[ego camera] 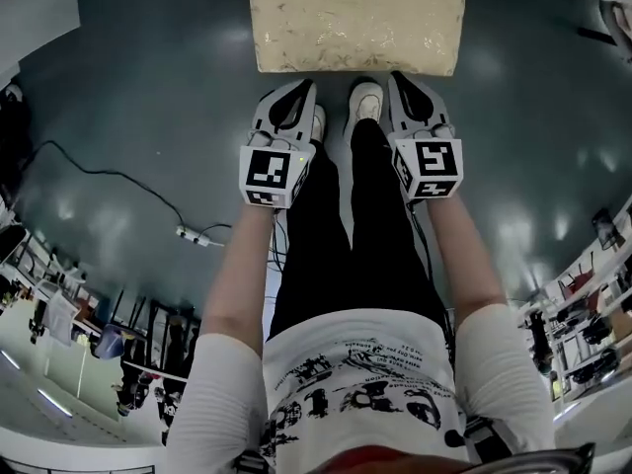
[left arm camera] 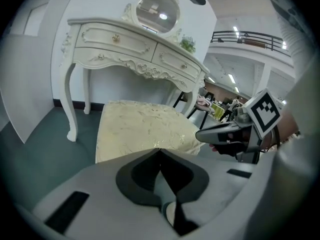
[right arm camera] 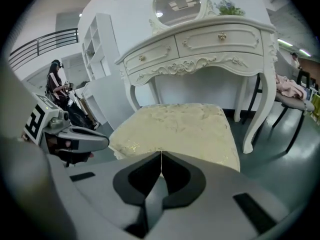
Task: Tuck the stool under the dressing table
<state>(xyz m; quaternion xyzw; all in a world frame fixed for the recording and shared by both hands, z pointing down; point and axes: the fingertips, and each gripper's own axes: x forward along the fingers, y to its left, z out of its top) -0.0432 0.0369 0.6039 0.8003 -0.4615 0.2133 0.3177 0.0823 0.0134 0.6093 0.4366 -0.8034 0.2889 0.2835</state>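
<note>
A stool with a cream, gold-patterned cushion (ego camera: 355, 18) stands on the dark floor just ahead of my feet. It shows again in the left gripper view as the stool (left arm camera: 142, 129) and in the right gripper view as the stool (right arm camera: 177, 126), in front of the white carved dressing table (left arm camera: 130, 46) (right arm camera: 210, 46) with its round mirror (right arm camera: 176, 3). My left gripper (ego camera: 296, 89) and right gripper (ego camera: 400, 79) hover side by side at the stool's near edge, both shut and holding nothing. Whether they touch the cushion I cannot tell.
A cable with a plug (ego camera: 193, 235) trails over the floor at my left. The table's curved legs (left arm camera: 71, 109) (right arm camera: 257, 114) frame the gap behind the stool. A chair with pink cloth (right arm camera: 292, 96) stands to the right. Shelving and a person (right arm camera: 55, 84) are far off.
</note>
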